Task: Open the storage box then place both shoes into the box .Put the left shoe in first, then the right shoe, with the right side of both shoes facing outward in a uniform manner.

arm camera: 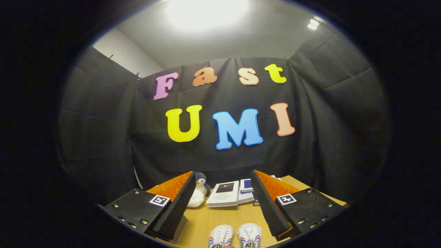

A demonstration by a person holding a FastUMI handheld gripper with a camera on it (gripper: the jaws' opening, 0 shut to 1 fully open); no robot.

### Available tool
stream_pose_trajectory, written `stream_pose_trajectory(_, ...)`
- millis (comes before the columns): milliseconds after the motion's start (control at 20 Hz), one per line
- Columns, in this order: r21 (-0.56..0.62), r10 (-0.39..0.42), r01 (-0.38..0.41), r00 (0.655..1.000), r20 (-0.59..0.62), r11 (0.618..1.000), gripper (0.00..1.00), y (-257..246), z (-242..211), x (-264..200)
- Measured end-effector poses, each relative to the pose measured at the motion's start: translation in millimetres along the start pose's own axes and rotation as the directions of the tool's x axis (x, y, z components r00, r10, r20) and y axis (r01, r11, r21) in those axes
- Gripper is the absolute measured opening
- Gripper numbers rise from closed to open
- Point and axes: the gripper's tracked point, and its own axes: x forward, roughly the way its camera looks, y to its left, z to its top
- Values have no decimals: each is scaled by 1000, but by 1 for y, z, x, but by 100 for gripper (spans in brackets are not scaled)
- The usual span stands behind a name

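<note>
Gripper [224, 203] open above shoes [235, 237]; prob. not touching.

The two white shoes [235, 237] between the fingers are cut off, only their toes show. The left finger [174, 203] hides part of the penguin toy [198, 194]. The right finger [268, 203] covers part of the stacked books [229, 194].

2 white shoes [235, 236] with red-blue stripes; tan table [220, 215]
</note>
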Motion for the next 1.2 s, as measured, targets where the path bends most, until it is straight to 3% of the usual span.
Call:
stream_pose_trajectory(300,56,59,-54,993,-100,997,97,16,-45,2)
stream_pose_trajectory(500,172,135,-103,973,-190,980,98,34,-77,0)
stream_pose_trajectory(850,438,244,-85,915,-320,895,97,56,-136,-4)
stream_pose_trajectory(1200,645,389,-59,838,-383,762,98,88,-178,-13)
